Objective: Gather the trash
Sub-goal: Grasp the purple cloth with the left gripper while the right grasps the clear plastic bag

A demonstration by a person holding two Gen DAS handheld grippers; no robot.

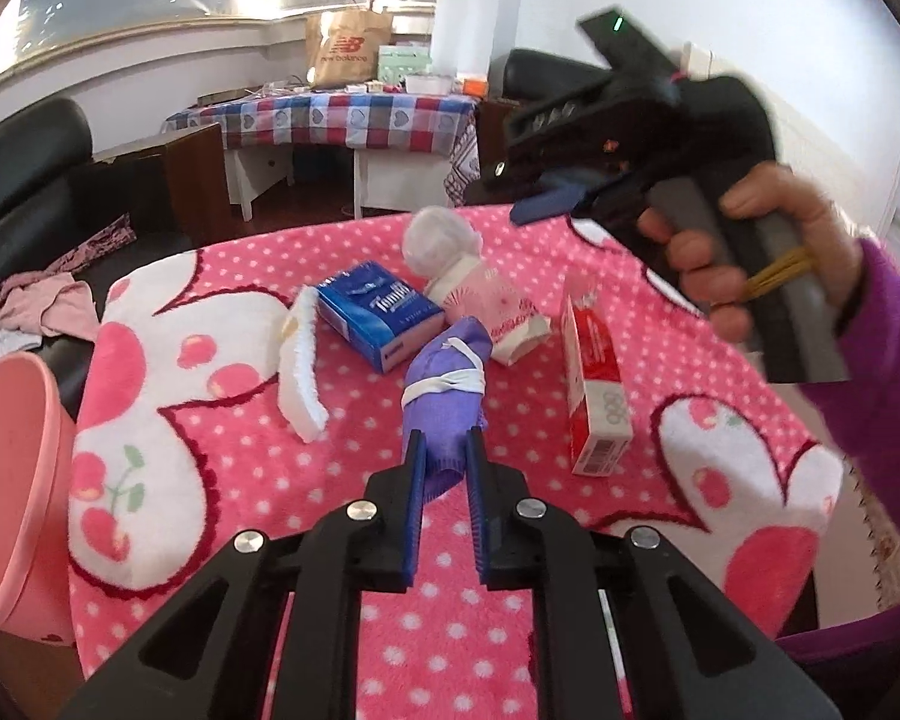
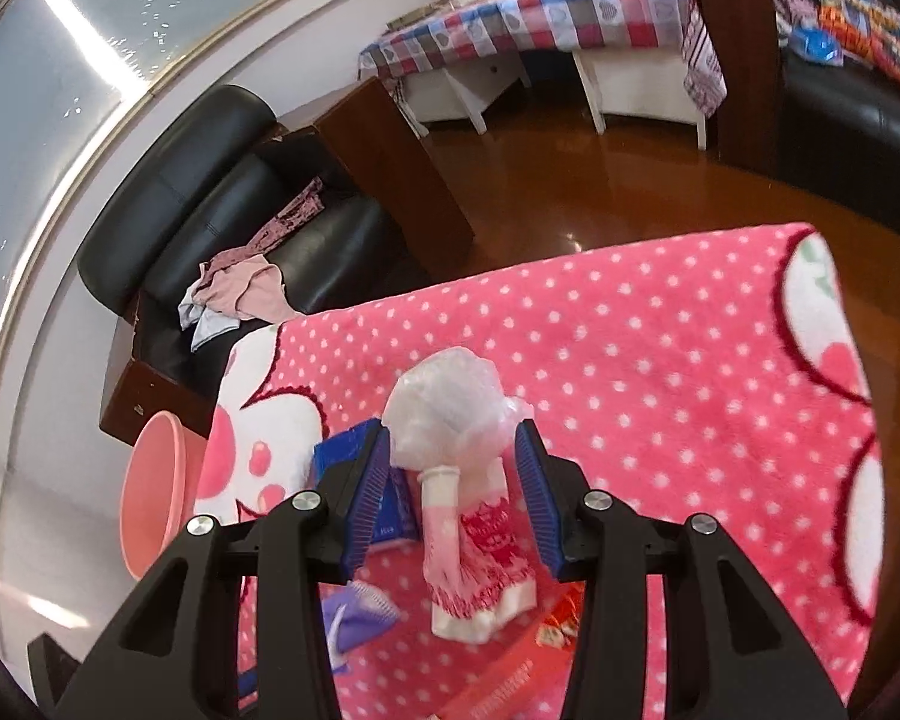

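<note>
— Pink dotted blanket (image 1: 342,450) spread over the table, black sofa (image 2: 222,192) behind; pink bin (image 1: 12,480) off the left edge.
— Largest litter?
— Red carton (image 1: 594,384), then blue Tempo tissue pack (image 1: 378,312).
— Left gripper (image 1: 444,456)?
— Clamped on the near end of the purple bundle (image 1: 444,384); long axis running straight away from the jaws.
— Right gripper (image 2: 453,498)?
— Parted, straddling the white plastic wad (image 2: 444,420) without pressing — nearer hand for that piece.
— Other writing?
— "new balance" on a distant paper bag (image 1: 345,48).
</note>
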